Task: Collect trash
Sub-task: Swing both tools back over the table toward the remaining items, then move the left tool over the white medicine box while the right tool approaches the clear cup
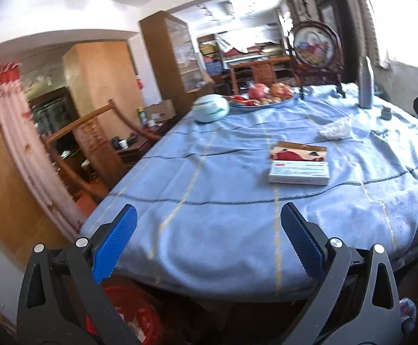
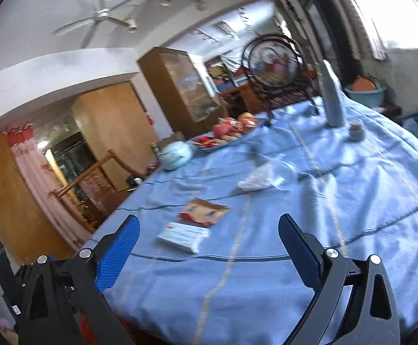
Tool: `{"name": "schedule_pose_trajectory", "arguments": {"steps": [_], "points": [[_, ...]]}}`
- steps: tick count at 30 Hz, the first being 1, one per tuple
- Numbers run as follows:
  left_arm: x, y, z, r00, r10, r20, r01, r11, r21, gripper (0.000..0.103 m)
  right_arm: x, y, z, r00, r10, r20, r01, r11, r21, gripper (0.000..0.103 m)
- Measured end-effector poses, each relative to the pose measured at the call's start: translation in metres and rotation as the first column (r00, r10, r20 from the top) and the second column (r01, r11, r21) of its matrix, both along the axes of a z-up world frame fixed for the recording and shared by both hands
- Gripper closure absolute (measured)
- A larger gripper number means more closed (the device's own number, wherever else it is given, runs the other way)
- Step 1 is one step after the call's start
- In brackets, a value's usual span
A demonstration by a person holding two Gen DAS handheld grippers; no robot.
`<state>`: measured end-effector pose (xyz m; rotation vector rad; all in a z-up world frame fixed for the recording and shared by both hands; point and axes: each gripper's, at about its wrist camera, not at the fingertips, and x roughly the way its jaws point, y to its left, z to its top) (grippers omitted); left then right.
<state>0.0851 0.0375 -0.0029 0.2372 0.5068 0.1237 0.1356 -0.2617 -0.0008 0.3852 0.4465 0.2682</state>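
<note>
A flat cardboard box [image 1: 299, 163] with a red and brown printed top lies on the blue tablecloth [image 1: 223, 172]; it also shows in the right wrist view [image 2: 193, 227]. Beyond it lies a crumpled clear plastic wrapper [image 1: 336, 128], also in the right wrist view [image 2: 262, 178]. My left gripper [image 1: 209, 224] is open and empty, held off the table's near edge. My right gripper [image 2: 207, 230] is open and empty, above the cloth just short of the box. A red bin [image 1: 134, 313] stands on the floor under the table edge, below my left gripper.
A tray of fruit and snacks [image 1: 262, 95], a pale round pouch [image 1: 211, 108], a grey bottle [image 1: 365, 84] with its small cap [image 1: 385, 112] and a round decorative screen [image 1: 315, 49] stand at the far side. Wooden chairs [image 1: 94, 132] and cabinets line the left.
</note>
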Motion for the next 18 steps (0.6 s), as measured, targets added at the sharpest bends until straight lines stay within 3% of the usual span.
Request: {"name": "schedule_pose_trajectory", "arguments": {"steps": [6,10,14,18], "points": [[0.045,-0.021,-0.015,0.996,-0.069,-0.048,0.07,0.997,0.015,0.007,0.033,-0.016,-0.018,0.997,-0.056,-0.059,0.055,0.998,-0.023,0.008],[0.076,-0.019,-0.021,0.985,-0.124,-0.116,0.118,0.991,-0.055,0.007,0.05,-0.019,-0.019,0.995,-0.079,-0.068,0.075,0.996,-0.053,0.008],[0.102,-0.02,-0.026,0.961,-0.189,-0.203,0.162,0.976,-0.144,0.007,0.062,-0.018,-0.018,0.992,-0.119,-0.051,0.113,0.988,-0.108,0.008],[0.129,-0.045,-0.027,0.91,-0.308,-0.278,0.249,0.941,-0.229,0.007,0.07,-0.022,-0.021,0.991,-0.126,-0.053,0.119,0.987,-0.11,0.007]]}}
